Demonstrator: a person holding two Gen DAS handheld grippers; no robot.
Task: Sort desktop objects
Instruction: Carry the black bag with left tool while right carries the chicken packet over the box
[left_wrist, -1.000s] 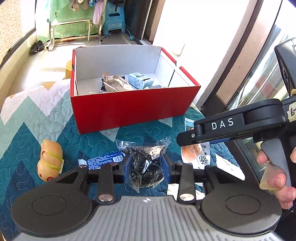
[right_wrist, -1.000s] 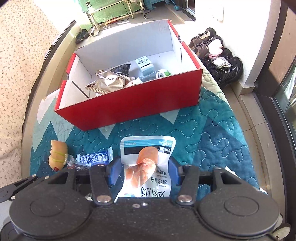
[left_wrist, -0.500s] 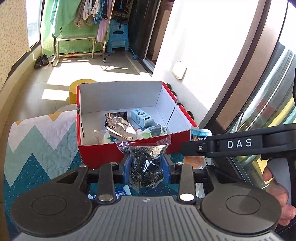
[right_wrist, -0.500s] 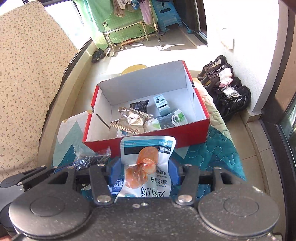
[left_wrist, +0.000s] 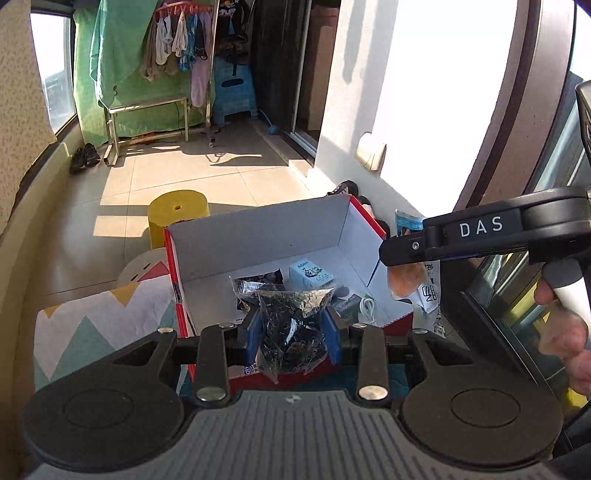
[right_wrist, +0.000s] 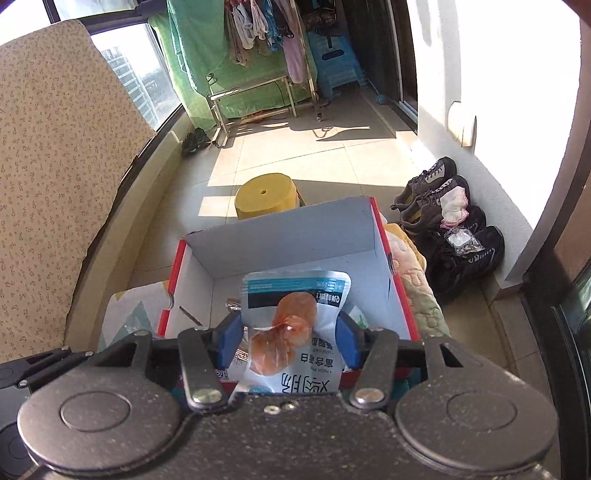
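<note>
Evidently the carrying step was in hand: the left gripper pinched a crinkly clear bag of dark dried leaves between its blue pads, low in the centre of its frame, against the red cardboard box with white inner walls. The right gripper clamped a glossy, flat pouch printed with orange meat slices, at the centre of its frame, before the same box. Next, each packet probably needed carrying above the open box, already holding foil packets and a small carton, before being let go.
</note>
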